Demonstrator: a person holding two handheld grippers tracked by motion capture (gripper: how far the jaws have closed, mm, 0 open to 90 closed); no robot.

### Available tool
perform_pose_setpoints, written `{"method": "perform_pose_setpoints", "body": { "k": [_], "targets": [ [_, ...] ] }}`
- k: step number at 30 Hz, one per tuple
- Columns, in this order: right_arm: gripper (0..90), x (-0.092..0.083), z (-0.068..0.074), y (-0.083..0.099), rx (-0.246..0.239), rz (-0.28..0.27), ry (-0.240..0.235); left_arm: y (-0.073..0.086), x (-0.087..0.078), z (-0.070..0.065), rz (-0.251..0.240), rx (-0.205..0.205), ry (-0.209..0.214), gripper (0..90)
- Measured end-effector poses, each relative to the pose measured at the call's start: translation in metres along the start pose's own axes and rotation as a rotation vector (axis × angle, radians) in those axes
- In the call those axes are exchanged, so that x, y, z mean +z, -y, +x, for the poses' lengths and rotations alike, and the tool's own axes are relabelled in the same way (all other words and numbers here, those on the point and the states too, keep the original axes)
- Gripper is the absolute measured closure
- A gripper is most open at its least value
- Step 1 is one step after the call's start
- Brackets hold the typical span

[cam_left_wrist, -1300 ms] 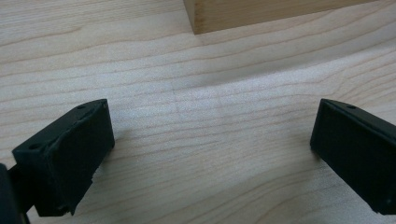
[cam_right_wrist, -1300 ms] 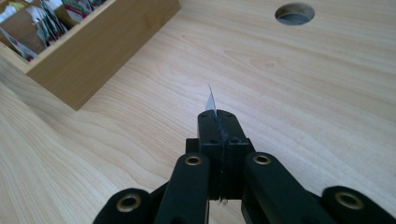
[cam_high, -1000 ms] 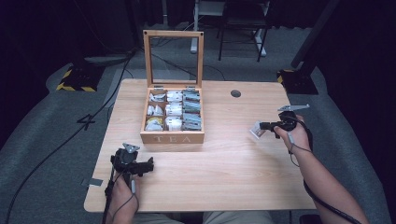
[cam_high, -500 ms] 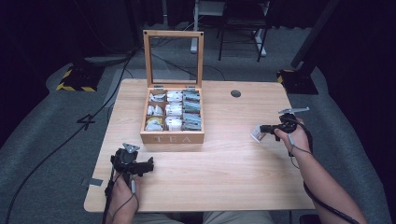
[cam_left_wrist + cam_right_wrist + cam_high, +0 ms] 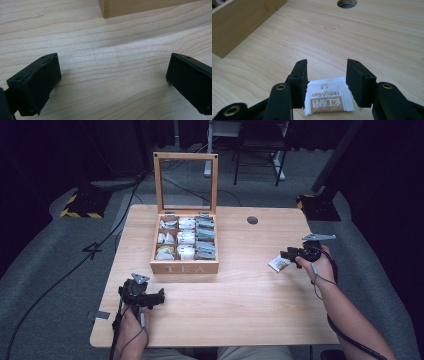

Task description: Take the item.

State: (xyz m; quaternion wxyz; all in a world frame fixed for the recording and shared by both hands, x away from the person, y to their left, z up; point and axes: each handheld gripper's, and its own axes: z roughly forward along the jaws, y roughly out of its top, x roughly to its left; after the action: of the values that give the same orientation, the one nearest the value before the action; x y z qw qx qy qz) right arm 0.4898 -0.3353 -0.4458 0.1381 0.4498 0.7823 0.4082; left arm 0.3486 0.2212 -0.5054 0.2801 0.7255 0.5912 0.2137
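A white and brown tea sachet (image 5: 278,263) (image 5: 327,98) lies flat on the wooden table (image 5: 240,310), right of the open wooden tea box (image 5: 185,268). My right gripper (image 5: 287,255) (image 5: 327,67) is low over it. Its jaws have just been opening, and the sachet sits between them unpressed, with a gap at the right jaw. My left gripper (image 5: 160,297) (image 5: 113,67) rests near the table's front left with its jaws wide apart over bare wood. A corner of the box (image 5: 140,6) shows just ahead of it.
The box (image 5: 242,22) holds several rows of tea bags, and its glass lid (image 5: 186,182) stands upright behind. A round cable hole (image 5: 252,220) (image 5: 347,3) is at the table's back right. A chair (image 5: 257,140) stands beyond the table.
My right gripper's jaws went from shut on the sachet to apart, leaving the sachet lying on the table. The left gripper has not moved.
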Motion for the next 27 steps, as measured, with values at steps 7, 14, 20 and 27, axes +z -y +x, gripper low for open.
{"method": "perform_pose_setpoints", "body": {
  "k": [7,14,20,27],
  "targets": [
    [52.6,-0.015,0.017,-0.007,-0.054,-0.036,-0.043,0.0,0.0,0.0,0.0,0.0,0.0,0.1],
    [51.7,-0.035,0.044,-0.002,-0.109,-0.067,-0.116,0.0,0.0,0.0,0.0,0.0,0.0,0.1],
    [50.3,-0.045,0.07,0.019,-0.158,-0.065,-0.187,0.0,0.0,0.0,0.0,0.0,0.0,0.1],
    [48.6,-0.042,0.093,0.053,-0.211,-0.036,-0.222,0.0,0.0,0.0,0.0,0.0,0.0,0.1]
  ]
}}
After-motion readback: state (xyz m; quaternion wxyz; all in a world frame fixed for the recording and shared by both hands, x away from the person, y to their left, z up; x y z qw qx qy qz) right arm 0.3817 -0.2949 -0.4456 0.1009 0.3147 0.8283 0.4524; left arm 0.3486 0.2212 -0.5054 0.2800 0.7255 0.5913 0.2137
